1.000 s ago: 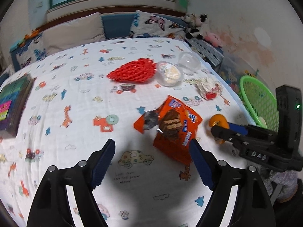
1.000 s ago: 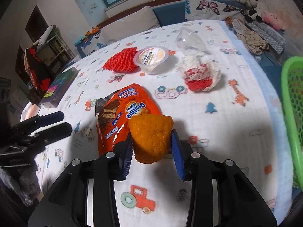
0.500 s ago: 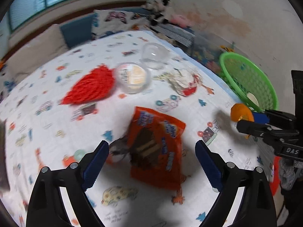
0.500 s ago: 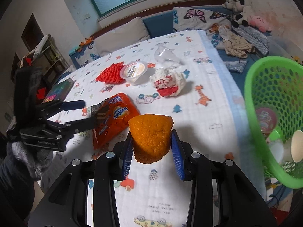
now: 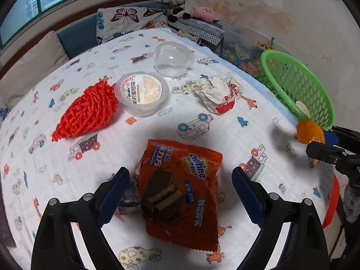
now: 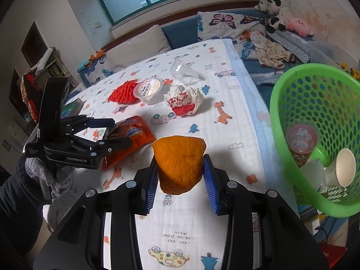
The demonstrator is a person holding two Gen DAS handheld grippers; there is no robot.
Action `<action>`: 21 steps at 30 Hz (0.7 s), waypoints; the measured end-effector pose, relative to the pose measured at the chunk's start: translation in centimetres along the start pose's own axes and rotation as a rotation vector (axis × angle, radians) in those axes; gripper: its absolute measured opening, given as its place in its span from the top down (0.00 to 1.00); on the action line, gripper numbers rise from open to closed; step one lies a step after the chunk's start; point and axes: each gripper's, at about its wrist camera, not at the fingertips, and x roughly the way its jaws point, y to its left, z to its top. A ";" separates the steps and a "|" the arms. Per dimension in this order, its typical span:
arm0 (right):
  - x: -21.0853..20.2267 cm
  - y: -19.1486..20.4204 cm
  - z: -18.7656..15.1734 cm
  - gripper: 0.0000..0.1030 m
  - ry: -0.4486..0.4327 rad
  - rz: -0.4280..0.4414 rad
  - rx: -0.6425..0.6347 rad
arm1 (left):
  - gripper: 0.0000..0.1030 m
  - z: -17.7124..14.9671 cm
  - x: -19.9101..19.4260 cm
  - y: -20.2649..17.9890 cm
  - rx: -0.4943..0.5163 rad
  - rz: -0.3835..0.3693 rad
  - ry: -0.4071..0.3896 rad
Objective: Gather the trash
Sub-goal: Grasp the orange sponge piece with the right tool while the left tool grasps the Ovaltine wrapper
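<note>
Left wrist view: left gripper [image 5: 177,193] jaws spread wide, hanging over an orange Ovaltine snack bag [image 5: 180,191] that lies flat on the bed sheet [image 5: 225,135]. The blue pads sit either side of the bag, clear of it, nothing pinched. Bag print reads "Ovaltine" in white on blue plus Chinese characters, with a chocolate wafer picture; torn end with dark foil at its left side. Sheet is white with cartoon cars, giraffes and trees.

Beyond the bag: red foam fruit net [image 5: 86,110], touching it a clear pudding cup [image 5: 141,93] with a yellow and white printed lid, text too small to read. Behind that an empty clear plastic dome [image 5: 174,58]. To the right a crumpled white and red paper wrapper [image 5: 219,94].

Right wrist view: right gripper [image 6: 180,177] clamped on an orange peel piece [image 6: 178,163], held up off the sheet, just left of the green mesh basket [image 6: 281,103]. The basket stands beside the bed edge, already holding a paper cup [image 6: 344,167] and a pink printed cup [image 6: 301,139]. The wrapper shows "180" here. The left gripper's body reads "GenRobot.AI"; a grey knit glove [image 6: 45,175] holds it. Handwriting on the sheet near the bottom, upside down, unclear. Butterfly pillow [image 6: 221,25] and plush toys [image 6: 276,13] at the head end.
</note>
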 end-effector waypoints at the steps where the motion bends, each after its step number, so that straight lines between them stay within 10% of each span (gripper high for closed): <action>1: 0.0 0.0 0.0 0.62 0.000 0.001 0.001 | 0.13 0.1 0.1 0.0 0.006 0.003 0.001; 12: -0.1 0.2 0.0 0.62 -0.002 0.001 0.002 | 0.13 -0.3 1.4 0.3 0.030 0.014 0.028; 21: -0.4 -0.6 0.1 0.62 -0.012 -0.014 0.022 | 0.38 -1.0 1.0 0.2 0.030 0.052 0.013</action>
